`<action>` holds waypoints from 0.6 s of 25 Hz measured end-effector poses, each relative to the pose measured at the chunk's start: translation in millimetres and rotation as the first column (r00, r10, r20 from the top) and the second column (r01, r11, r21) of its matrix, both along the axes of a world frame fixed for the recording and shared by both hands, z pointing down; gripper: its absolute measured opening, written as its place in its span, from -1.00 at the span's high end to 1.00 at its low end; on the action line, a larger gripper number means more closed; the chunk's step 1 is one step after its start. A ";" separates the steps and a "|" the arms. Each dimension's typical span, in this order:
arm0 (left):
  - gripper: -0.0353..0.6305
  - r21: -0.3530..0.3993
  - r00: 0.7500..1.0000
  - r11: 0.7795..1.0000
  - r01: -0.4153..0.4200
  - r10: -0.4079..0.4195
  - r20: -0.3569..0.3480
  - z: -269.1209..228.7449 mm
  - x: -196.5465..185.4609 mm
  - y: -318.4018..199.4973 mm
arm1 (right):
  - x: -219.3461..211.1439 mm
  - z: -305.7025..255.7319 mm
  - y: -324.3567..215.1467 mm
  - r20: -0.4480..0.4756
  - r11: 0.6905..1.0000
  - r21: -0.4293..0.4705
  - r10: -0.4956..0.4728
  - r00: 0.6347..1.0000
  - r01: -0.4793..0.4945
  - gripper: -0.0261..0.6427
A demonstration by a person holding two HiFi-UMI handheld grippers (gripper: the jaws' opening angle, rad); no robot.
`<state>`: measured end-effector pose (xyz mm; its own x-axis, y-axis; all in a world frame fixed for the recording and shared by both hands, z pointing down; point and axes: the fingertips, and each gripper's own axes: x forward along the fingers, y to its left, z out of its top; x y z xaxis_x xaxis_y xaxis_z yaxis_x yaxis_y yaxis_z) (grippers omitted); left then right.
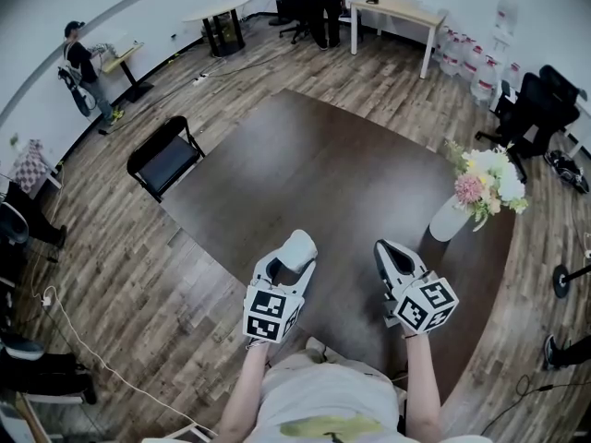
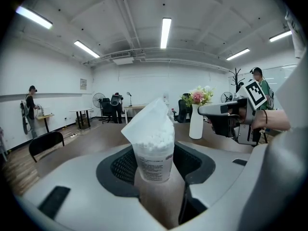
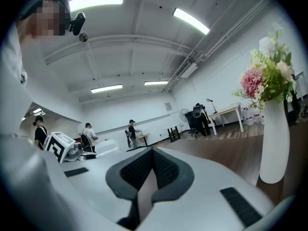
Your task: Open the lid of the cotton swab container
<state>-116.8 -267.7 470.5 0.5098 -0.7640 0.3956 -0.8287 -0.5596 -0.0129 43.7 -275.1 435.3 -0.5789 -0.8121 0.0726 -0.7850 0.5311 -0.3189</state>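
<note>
Well, the person is standing at the near edge of the dark table (image 1: 323,155), left of the vase (image 1: 450,220) that is sitting by the table's edge. The left hand-held gripper (image 1: 286,268) is holding the swab container (image 2: 154,153) upright, its jaws standing wide with the pads pressing the container's sides, so the container is hanging above the table, well to the left of the vase. The lid (image 2: 149,117) is tilting up and off to one side, and the white swab heads are showing beneath it. The right hand-held gripper (image 1: 390,252) is hovering between the container and the vase, closer to the vase. Its jaws are pressing together with nothing between them.

As I am reading it, the task is looking all but done. The lid is appearing lifted clear of the mouth, though I cannot tell whether it is hanging on a hinge or merely resting askew. What is remaining, at most, is checking that it is staying open and setting the container down.
</note>
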 end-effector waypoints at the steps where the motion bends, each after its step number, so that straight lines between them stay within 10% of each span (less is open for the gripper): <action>1: 0.18 0.002 1.000 1.000 0.003 -0.003 0.000 -0.7 -1.2 -0.6 | 0.8 0.4 -0.1 -0.003 1.000 0.003 0.008 1.000 -0.008 0.86; 15: 0.18 0.008 1.000 1.000 0.025 -0.025 0.003 -2.4 -11.8 -4.1 | 16.1 3.9 -0.7 0.017 0.997 0.004 0.076 0.997 -0.077 0.86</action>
<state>-128.7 -271.8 468.1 0.4891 -0.7798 0.3908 -0.8424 -0.5385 -0.0202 59.8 -275.8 439.2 -0.5162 -0.8544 0.0596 -0.8180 0.4712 -0.3299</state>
